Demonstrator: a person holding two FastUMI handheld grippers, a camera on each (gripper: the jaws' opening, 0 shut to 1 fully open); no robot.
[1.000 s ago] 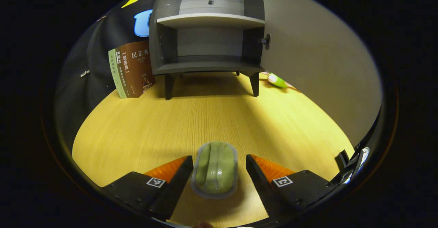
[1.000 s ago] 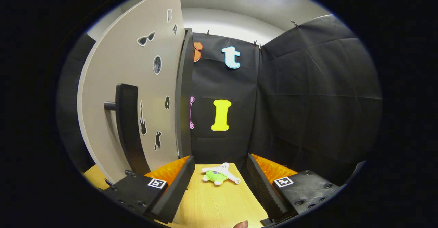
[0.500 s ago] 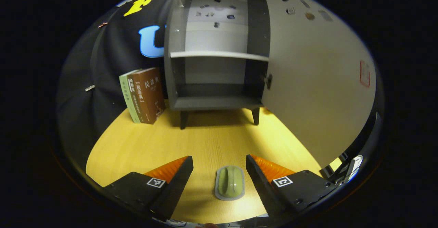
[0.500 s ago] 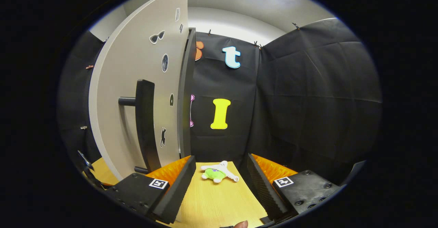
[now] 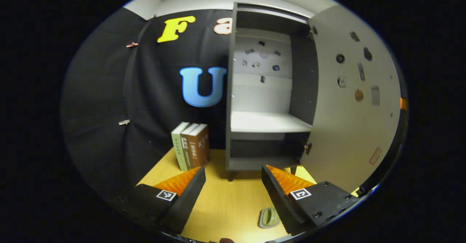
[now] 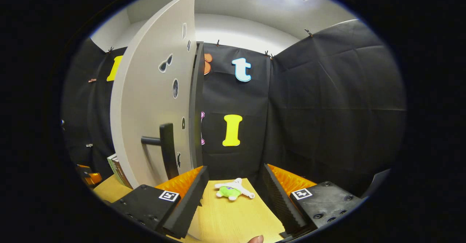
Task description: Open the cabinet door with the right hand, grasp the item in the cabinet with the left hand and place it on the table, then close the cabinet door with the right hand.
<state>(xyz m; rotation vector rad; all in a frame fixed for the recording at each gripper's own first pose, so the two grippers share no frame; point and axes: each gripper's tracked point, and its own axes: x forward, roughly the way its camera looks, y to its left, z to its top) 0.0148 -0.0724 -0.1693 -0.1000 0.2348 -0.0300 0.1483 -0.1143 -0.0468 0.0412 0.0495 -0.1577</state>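
The grey cabinet (image 5: pixel 267 122) stands at the back of the wooden table (image 5: pixel 225 206), its door (image 5: pixel 349 108) swung wide to the right and both shelves bare. The green item in a grey tray (image 5: pixel 268 218) lies on the table, low in the left gripper view beside the right finger. My left gripper (image 5: pixel 233 195) is open and raised above the table, holding nothing. In the right gripper view the door (image 6: pixel 153 108) stands to the left with its dark bar handle (image 6: pixel 165 148) facing me. My right gripper (image 6: pixel 235 195) is open, to the right of the handle and apart from it.
Three books (image 5: pixel 190 146) stand upright left of the cabinet. A small green and white plush toy (image 6: pixel 231 191) lies on the table beyond my right gripper. Black cloth walls close the booth behind and to the right.
My left gripper has risen and drawn back from the green item, which now sits low and small on the table. My right gripper has backed away from the door a little; the handle looks smaller.
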